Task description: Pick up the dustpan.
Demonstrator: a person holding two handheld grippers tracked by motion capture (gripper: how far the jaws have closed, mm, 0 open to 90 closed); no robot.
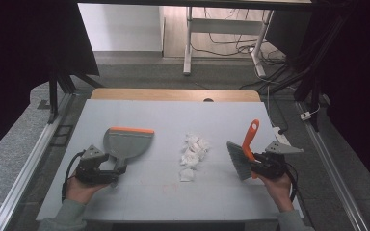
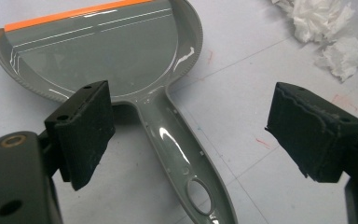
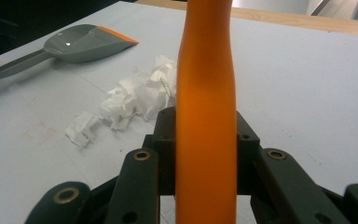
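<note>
A grey dustpan (image 1: pixel 126 142) with an orange lip lies flat on the white table, left of middle. My left gripper (image 1: pixel 115 173) is at its handle (image 2: pixel 177 144), which lies between the wide-open jaws (image 2: pixel 191 126) without touching either pad (image 2: pixel 86 133). My right gripper (image 1: pixel 255 166) is shut on the orange handle (image 3: pixel 206 93) of a hand brush (image 1: pixel 243 156), whose grey bristles point down and to the left. A pile of crumpled white tissue (image 1: pixel 192 153) lies between dustpan and brush, and also appears as crumpled tissue (image 3: pixel 130 100) beyond the brush handle.
The white tabletop (image 1: pixel 173 115) has a wooden strip (image 1: pixel 173 94) along its far edge. Metal rails (image 1: pixel 33 159) run down both sides. A desk frame and cables (image 1: pixel 231 43) stand on the floor beyond. Faint red marks (image 2: pixel 261 142) dot the surface.
</note>
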